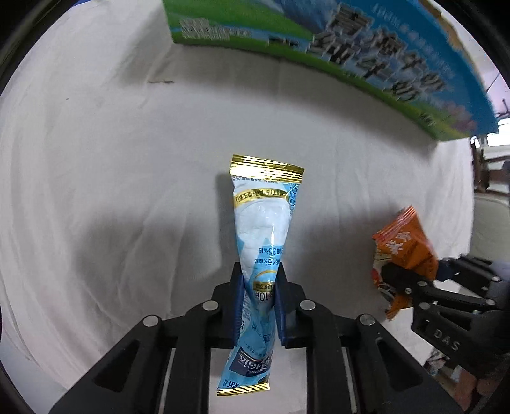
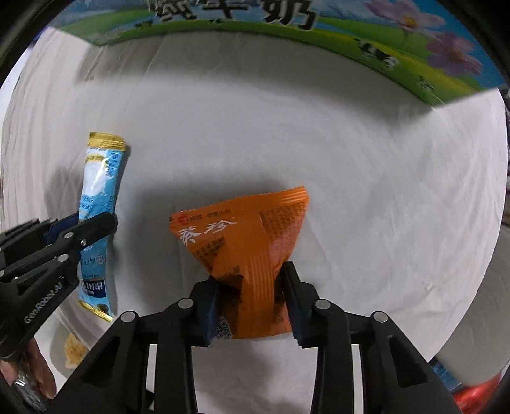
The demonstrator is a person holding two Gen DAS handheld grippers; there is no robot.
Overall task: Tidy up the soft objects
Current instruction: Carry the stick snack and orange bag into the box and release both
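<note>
My left gripper [image 1: 258,270] is shut on a long light-blue sachet with gold ends [image 1: 264,223] and holds it above the white cloth. The sachet [image 2: 98,188] and the left gripper [image 2: 95,223] also show at the left of the right wrist view. My right gripper [image 2: 250,270] is shut on an orange packet with white characters [image 2: 242,229], also held above the cloth. In the left wrist view the orange packet [image 1: 404,245] and right gripper [image 1: 401,280] show at the right.
A white cloth [image 1: 111,191] covers the table. A large blue and green milk carton box [image 1: 366,54] stands at the back, also in the right wrist view [image 2: 318,19]. A red item [image 2: 475,395] and a yellowish item [image 2: 75,350] lie at the lower edges.
</note>
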